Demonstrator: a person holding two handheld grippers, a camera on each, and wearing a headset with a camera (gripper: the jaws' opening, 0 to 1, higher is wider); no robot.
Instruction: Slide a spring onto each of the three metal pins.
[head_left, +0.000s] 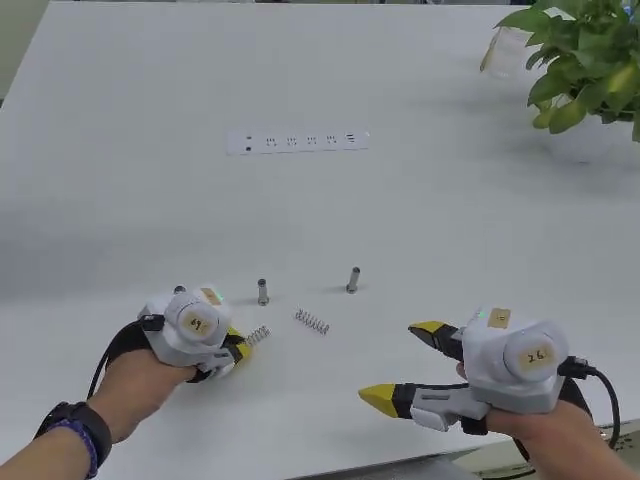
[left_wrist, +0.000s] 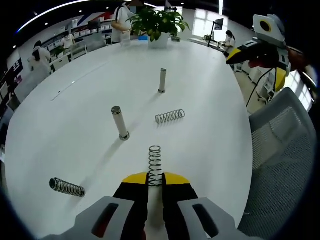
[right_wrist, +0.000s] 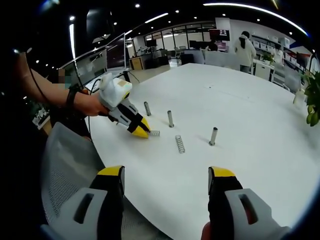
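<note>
My left gripper (head_left: 240, 350) is shut on one end of a small spring (head_left: 258, 335), which sticks out ahead of the jaws (left_wrist: 155, 159). A bare metal pin (left_wrist: 119, 122) stands just beyond it, and a second bare pin (left_wrist: 162, 80) stands farther off. A loose spring (left_wrist: 170, 116) lies on the table between them. A third pin (right_wrist: 147, 108), with a spring around it, stands beside the left gripper. My right gripper (head_left: 400, 363) hovers open near the table's front edge, right of the pins, with nothing between its jaws (right_wrist: 166, 172).
A white power strip (head_left: 297, 141) lies mid-table, far behind the pins. A potted plant (head_left: 585, 60) and a glass (head_left: 505, 50) stand at the back right corner. A mesh office chair (left_wrist: 285, 165) is at the table's edge.
</note>
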